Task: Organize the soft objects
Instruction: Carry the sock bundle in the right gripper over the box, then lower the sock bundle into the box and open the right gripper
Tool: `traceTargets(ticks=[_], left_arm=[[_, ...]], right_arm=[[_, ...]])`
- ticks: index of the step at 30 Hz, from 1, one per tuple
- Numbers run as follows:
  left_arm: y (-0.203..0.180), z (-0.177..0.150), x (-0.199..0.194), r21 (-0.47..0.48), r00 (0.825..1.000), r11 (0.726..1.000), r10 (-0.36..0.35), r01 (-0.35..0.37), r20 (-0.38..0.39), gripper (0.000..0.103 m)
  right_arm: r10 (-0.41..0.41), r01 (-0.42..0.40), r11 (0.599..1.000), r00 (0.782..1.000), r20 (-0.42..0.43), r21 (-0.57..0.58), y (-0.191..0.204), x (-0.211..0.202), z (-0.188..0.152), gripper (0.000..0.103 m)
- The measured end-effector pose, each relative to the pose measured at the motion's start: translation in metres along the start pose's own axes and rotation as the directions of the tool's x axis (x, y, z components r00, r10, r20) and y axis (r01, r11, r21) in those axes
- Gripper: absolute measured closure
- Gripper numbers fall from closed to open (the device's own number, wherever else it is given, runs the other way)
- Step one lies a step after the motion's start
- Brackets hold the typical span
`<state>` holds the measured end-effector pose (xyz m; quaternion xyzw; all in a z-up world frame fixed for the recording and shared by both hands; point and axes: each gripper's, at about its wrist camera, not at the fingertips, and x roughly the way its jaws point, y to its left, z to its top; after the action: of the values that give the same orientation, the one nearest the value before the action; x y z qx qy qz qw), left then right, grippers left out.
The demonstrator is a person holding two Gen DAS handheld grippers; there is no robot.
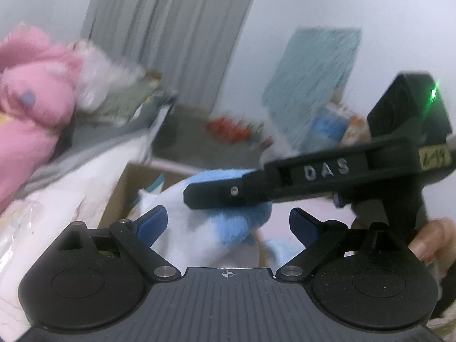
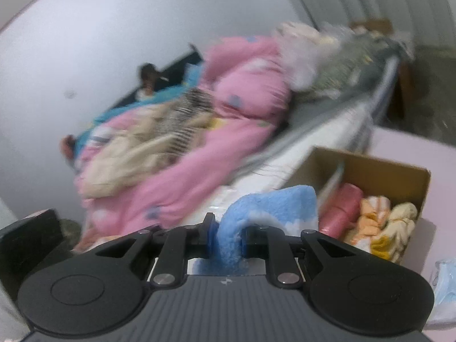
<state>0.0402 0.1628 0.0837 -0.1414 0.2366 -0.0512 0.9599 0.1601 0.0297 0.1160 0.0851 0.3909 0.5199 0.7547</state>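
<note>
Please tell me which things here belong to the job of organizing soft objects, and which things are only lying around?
Belonging to the job:
- blue and white fluffy cloth, clamped in the right gripper
- cardboard box with rolled soft items inside
- left gripper, open

Only lying around:
- pink quilt on the bed
- grey curtain
- teal hanging cloth

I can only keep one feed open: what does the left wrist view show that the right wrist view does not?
Only the left wrist view: the open left gripper, the right gripper's black body from outside, a teal hanging cloth. Only the right wrist view: rolled pink and yellow soft items inside the brown cardboard box. Both: the fluffy blue-and-white cloth clamped in the right gripper, and pink bedding.
</note>
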Motion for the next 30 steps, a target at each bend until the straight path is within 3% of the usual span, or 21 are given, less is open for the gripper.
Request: traceTargets(ticks=[6, 11, 14, 15, 16, 17, 18, 19, 25, 30], left_arm=[[0.032, -0.006, 0.061, -0.047, 0.977, 0.993, 0.096, -0.106, -0.188, 0.009], [0.046, -0.009, 0.073, -0.092, 0.970, 0.988, 0.100, -0.123, -0.223, 0.009], [0.052, -0.010, 0.078, -0.098, 0.965, 0.984, 0.121, -0.147, -0.233, 0.009], [0.054, -0.011, 0.079, -0.102, 0.963, 0.982, 0.130, -0.158, -0.238, 0.008], [0.057, -0.011, 0.080, -0.107, 0.961, 0.980, 0.138, -0.167, -0.242, 0.008], [0.061, -0.011, 0.083, -0.113, 0.959, 0.978, 0.143, -0.175, -0.246, 0.007], [0.062, -0.012, 0.081, -0.120, 0.957, 0.976, 0.149, -0.183, -0.248, 0.006], [0.064, -0.013, 0.077, -0.126, 0.957, 0.974, 0.153, -0.188, -0.248, 0.006], [0.060, -0.013, 0.057, -0.132, 0.962, 0.971, 0.170, -0.201, -0.215, 0.004], [0.034, -0.010, 0.042, -0.091, 0.975, 0.984, 0.132, -0.150, -0.180, 0.003]], right_arm=[[-0.135, 0.151, 0.978, 0.984, -0.116, 0.142, -0.069, 0.056, 0.002, 0.091], [-0.189, 0.223, 0.954, 0.966, -0.176, 0.200, -0.104, 0.088, 0.003, 0.089], [-0.173, 0.224, 0.949, 0.958, -0.230, 0.219, -0.115, 0.106, 0.002, 0.087], [-0.164, 0.222, 0.949, 0.954, -0.249, 0.225, -0.117, 0.111, 0.001, 0.078], [-0.161, 0.225, 0.948, 0.949, -0.270, 0.226, -0.118, 0.115, 0.000, 0.057], [-0.169, 0.234, 0.946, 0.947, -0.274, 0.226, -0.119, 0.116, -0.001, 0.044], [-0.185, 0.247, 0.943, 0.947, -0.264, 0.223, -0.118, 0.114, -0.002, 0.029], [-0.196, 0.251, 0.943, 0.949, -0.247, 0.216, -0.116, 0.111, -0.002, 0.027], [-0.156, 0.185, 0.954, 0.978, -0.139, 0.235, -0.107, 0.064, -0.001, 0.027], [-0.133, 0.129, 0.965, 0.991, 0.003, 0.229, -0.090, -0.013, -0.016, 0.026]])
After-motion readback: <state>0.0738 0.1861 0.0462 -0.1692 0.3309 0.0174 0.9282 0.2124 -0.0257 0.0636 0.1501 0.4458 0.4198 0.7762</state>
